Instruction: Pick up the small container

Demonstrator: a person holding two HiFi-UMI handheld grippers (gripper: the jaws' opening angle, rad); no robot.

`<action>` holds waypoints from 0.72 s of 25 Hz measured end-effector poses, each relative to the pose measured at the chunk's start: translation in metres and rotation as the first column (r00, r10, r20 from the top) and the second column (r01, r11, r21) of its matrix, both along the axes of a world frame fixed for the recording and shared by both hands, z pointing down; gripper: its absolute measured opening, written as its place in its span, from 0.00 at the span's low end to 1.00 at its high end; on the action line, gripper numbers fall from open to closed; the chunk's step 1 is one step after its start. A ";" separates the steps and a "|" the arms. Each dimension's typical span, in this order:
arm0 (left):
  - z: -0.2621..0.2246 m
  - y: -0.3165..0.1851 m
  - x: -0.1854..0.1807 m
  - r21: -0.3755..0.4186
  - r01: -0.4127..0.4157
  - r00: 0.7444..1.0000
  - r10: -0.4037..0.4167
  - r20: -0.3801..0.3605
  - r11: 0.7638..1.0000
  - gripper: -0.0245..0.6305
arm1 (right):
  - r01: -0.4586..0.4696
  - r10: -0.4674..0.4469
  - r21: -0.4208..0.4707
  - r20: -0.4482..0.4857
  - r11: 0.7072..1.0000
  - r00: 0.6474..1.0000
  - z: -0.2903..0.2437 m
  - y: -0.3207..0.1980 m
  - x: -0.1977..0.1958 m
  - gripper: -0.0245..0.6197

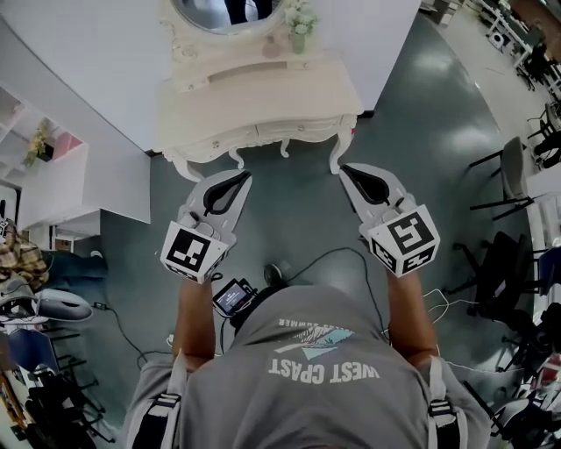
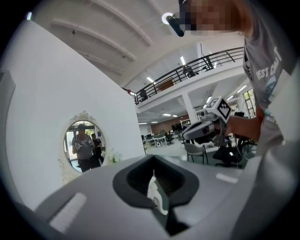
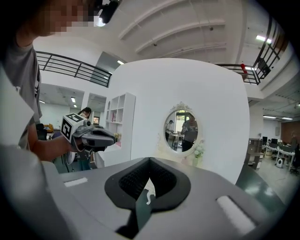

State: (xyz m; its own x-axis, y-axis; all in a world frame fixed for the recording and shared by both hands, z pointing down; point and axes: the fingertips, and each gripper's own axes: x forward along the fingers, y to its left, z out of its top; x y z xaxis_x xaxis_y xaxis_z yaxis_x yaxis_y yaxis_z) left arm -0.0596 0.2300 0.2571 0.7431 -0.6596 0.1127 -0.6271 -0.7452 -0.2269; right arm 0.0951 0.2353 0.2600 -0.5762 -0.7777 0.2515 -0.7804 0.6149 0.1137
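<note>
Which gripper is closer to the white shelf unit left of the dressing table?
Left. The left gripper is before the dressing table's left legs, toward the shelf unit; the right gripper is by its right leg, farther away.

Mirror (image 1: 226, 10), flowers (image 1: 300, 21) on dressing table (image 1: 263, 101) ahead; shelf unit (image 1: 54, 184) left, chair (image 1: 512, 180) right

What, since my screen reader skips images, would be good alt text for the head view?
Seen from above, a person holds the left gripper and the right gripper, both shut and empty, out over a grey floor toward a cream dressing table. It stands against a white wall and bears an oval mirror and a flower vase.
</note>
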 end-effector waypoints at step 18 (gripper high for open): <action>0.004 -0.081 -0.078 -0.007 -0.055 0.997 0.055 -0.048 0.998 0.04 | -0.083 0.082 -0.022 -0.045 0.996 0.996 0.003 -0.066 -0.070 0.04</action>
State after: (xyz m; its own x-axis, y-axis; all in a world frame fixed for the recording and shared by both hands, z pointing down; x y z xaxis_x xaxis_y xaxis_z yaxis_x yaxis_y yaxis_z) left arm -0.1376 0.1491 0.2609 0.7829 -0.6169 0.0813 -0.5952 -0.7805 -0.1911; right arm 0.0254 0.1690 0.2630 -0.4985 -0.8155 0.2942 -0.8229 0.5518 0.1354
